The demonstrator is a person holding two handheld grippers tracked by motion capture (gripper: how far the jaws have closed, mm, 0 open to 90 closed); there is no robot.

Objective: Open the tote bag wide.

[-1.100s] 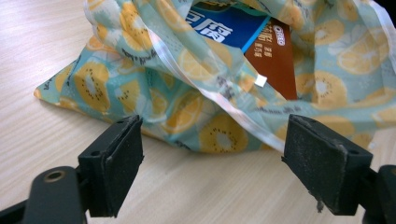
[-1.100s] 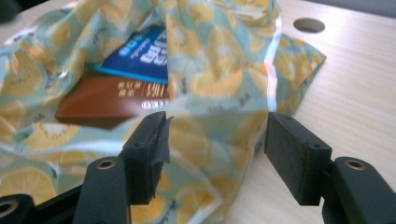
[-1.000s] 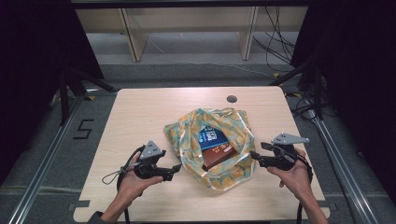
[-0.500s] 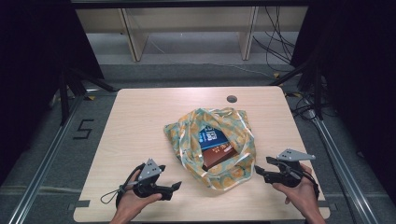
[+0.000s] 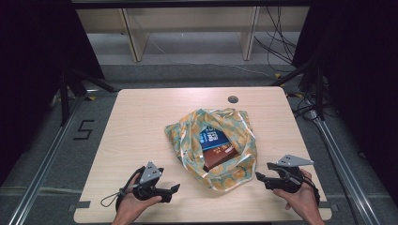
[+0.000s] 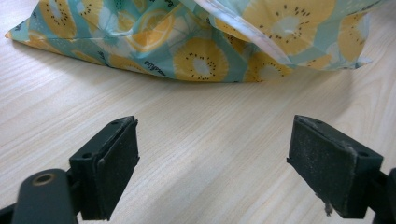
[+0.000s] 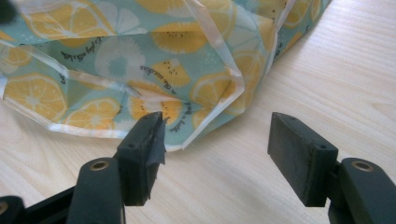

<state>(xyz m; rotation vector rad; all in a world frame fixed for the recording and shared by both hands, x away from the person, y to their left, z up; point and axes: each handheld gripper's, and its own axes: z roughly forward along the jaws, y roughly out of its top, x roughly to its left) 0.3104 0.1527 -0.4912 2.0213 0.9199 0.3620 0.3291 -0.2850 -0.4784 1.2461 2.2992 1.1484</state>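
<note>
Books (image 5: 217, 147) sitting in bag (image 5: 234, 176), mouth gaping; closing left. Left tool (image 5: 172, 189) at 7, right tool (image 5: 261, 177) at 4, both released, resting on surface (image 5: 141, 122).

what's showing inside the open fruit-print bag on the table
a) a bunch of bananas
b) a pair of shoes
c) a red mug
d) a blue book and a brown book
d: in the high view the bag gapes open on a blue book with a brown book beside it.

Landmark: fruit-print cloth bag (image 5: 213, 145), mid-table, open.
Inside bag: blue book (image 5: 212, 138), brown book (image 5: 220, 158).
Left gripper (image 5: 174, 188): near-left of bag, apart.
Right gripper (image 5: 258, 176): just right of bag.
</note>
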